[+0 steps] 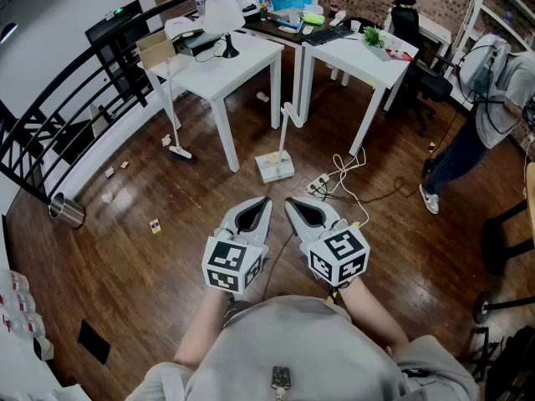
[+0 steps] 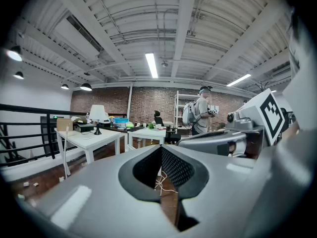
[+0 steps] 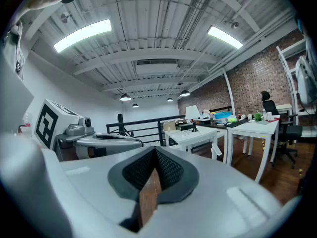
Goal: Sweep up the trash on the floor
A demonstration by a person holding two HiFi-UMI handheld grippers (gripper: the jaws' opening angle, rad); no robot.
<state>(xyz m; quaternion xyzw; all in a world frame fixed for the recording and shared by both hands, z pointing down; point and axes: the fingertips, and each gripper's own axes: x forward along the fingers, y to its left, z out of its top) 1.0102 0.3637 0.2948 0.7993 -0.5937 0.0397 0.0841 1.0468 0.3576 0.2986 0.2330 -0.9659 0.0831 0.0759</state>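
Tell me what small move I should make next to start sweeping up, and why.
Probably open the left tongs and reach toward the broom that leans against the white table. The left tongs and the right tongs are both shut with nothing between them. The paper scraps lie on the floor on that same side, so the broom seems the first thing to pick up.

Counted: two grippers (left gripper (image 1: 264, 200), right gripper (image 1: 289, 200)), two white tables (image 1: 247, 61), one lamp (image 1: 224, 19), one broom (image 1: 180, 150), one dustpan (image 1: 274, 165), one metal bin (image 1: 65, 211), one standing person (image 1: 485, 119), at least five trash scraps (image 1: 155, 225).
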